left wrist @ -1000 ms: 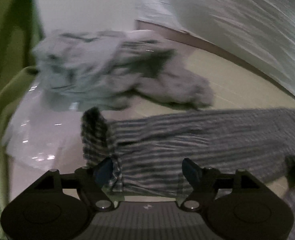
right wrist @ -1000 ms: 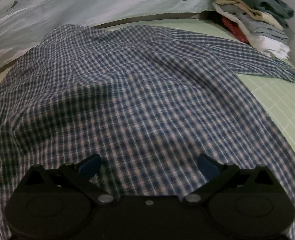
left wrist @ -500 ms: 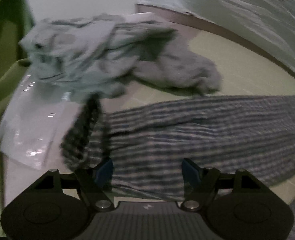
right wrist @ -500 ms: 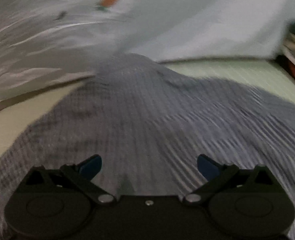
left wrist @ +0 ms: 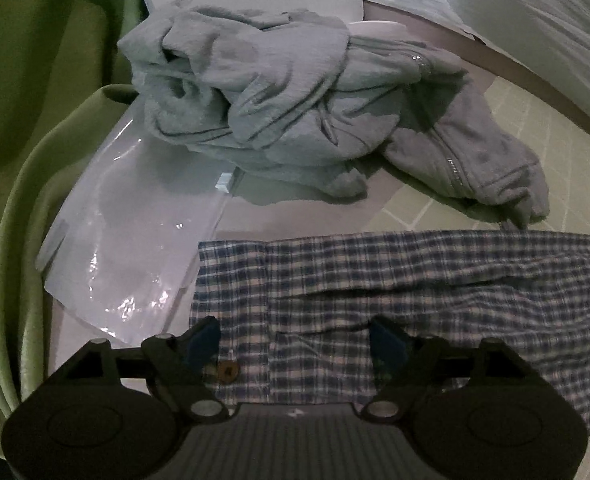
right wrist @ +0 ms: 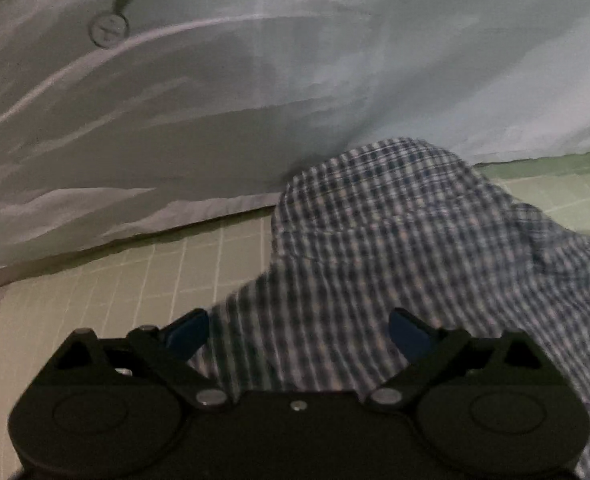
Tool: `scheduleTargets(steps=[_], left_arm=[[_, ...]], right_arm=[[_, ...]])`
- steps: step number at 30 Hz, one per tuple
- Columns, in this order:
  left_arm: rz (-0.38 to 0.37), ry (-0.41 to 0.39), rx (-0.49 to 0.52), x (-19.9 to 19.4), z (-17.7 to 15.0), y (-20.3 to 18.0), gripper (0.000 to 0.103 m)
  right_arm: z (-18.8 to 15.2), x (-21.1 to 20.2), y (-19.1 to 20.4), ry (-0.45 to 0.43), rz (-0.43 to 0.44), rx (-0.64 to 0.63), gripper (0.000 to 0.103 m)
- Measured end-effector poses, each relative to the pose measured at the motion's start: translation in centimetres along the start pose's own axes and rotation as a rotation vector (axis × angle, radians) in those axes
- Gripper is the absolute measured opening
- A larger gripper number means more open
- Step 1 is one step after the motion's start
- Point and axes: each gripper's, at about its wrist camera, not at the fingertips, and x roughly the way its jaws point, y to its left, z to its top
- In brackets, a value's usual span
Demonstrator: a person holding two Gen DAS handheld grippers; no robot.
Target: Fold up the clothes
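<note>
The left gripper (left wrist: 295, 340) is hovering spread over the shirt (left wrist: 415, 292) (button (left wrist: 227, 371) just beside one finger). The right gripper (right wrist: 299, 334) is also spread over it. Beyond the shirt, a fleece (left wrist: 287, 100) is lying crumpled.

Checked shirt (left wrist: 415, 296) cut off right; gray jacket (left wrist: 295, 92) bunched, underside hidden.

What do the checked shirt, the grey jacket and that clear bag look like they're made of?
Checked shirt: thin woven cloth, probably cotton, matte, creasing sharply. Grey jacket: fuzzy fleece-like knit with a glinting zipper. Clear bag: glossy transparent plastic film, wrinkled with highlights.
</note>
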Motion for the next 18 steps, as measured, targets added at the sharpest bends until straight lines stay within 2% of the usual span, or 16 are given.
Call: scheduleTargets(steps=[1, 3, 4, 5, 6, 8, 11, 15, 18], left_arm=[[-0.002, 0.000, -0.004, 0.1, 0.0, 0.0, 0.086], [-0.005, 0.001, -0.011, 0.2, 0.1, 0.1, 0.087], [-0.005, 0.001, -0.016, 0.3, 0.1, 0.2, 0.089], [-0.008, 0.001, -0.024, 0.4, 0.1, 0.3, 0.090], [-0.011, 0.000, -0.032, 0.5, 0.2, 0.4, 0.091], [-0.022, 0.003, -0.049, 0.7, 0.3, 0.6, 0.091], [-0.027, 0.002, -0.034, 0.8, 0.7, 0.3, 0.091], [0.002, -0.020, 0.028, 0.8, 1.0, -0.5, 0.090], [0.004, -0.024, 0.037, 0.9, 1.2, -0.5, 0.091]], right_arm=[[0.2, 0.8, 0.3, 0.022, -0.023, -0.012, 0.080], [0.5, 1.6, 1.1, 0.033, -0.057, -0.063, 0.066], [0.7, 1.9, 1.4, 0.033, -0.057, -0.087, 0.051], [0.9, 2.1, 1.6, 0.034, -0.039, -0.102, 0.030], [1.1, 2.3, 1.8, 0.036, -0.022, -0.117, 0.021], [1.5, 2.7, 2.1, 0.037, -0.009, -0.139, 0.011], [2.5, 3.8, 2.4, 0.030, -0.013, -0.159, 0.005], [4.4, 5.4, 2.6, 0.032, -0.030, -0.163, 0.006], [5.0, 5.3, 2.4, 0.037, -0.012, -0.165, 0.016]])
